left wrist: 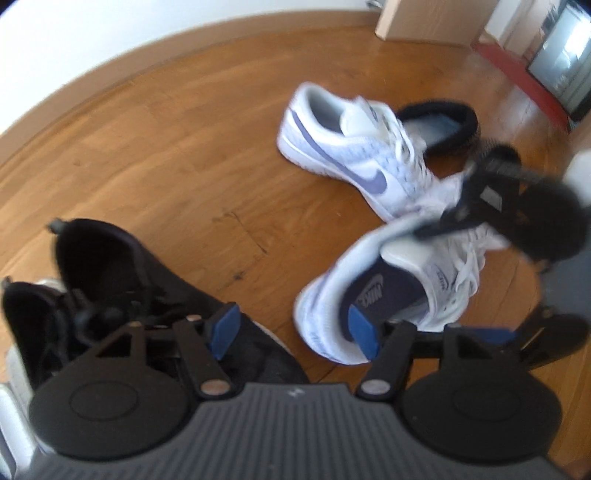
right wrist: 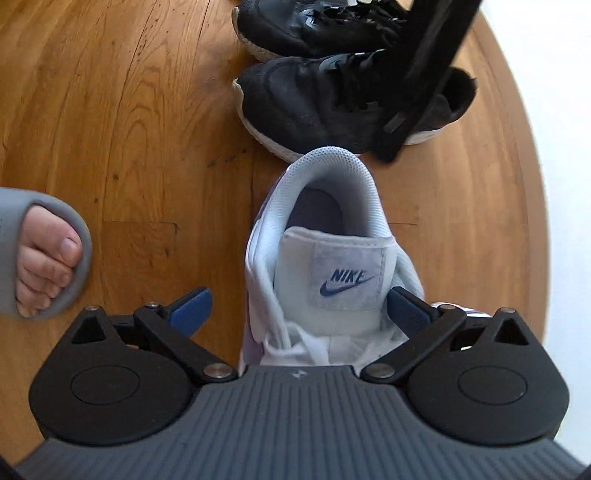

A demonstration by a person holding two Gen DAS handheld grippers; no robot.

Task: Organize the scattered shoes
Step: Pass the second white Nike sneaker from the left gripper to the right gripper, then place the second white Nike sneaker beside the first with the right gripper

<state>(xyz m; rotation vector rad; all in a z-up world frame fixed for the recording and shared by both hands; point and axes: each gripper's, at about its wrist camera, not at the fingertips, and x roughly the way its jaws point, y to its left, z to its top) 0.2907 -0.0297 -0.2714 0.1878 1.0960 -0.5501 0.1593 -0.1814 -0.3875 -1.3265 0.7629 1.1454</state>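
Two black sneakers (left wrist: 110, 288) stand side by side at the lower left of the left wrist view. My left gripper (left wrist: 291, 332) hangs open over the toe of the nearer one, with nothing between its blue pads (left wrist: 221, 332). One white Nike sneaker (left wrist: 351, 155) lies further off. A second white sneaker (right wrist: 321, 236) sits heel-up between the fingers of my right gripper (right wrist: 299, 310), which is open; its left pad (right wrist: 192, 310) stands clear of the shoe. The black pair (right wrist: 314, 107) lies just beyond that shoe's heel.
A black fleece-lined slipper (left wrist: 439, 125) lies behind the far white sneaker. A person's foot in a grey slide (right wrist: 44, 254) stands at the left. A cardboard box (left wrist: 406, 18), a red ledge (left wrist: 524, 81) and a white wall (left wrist: 74, 44) border the wooden floor (left wrist: 166, 166).
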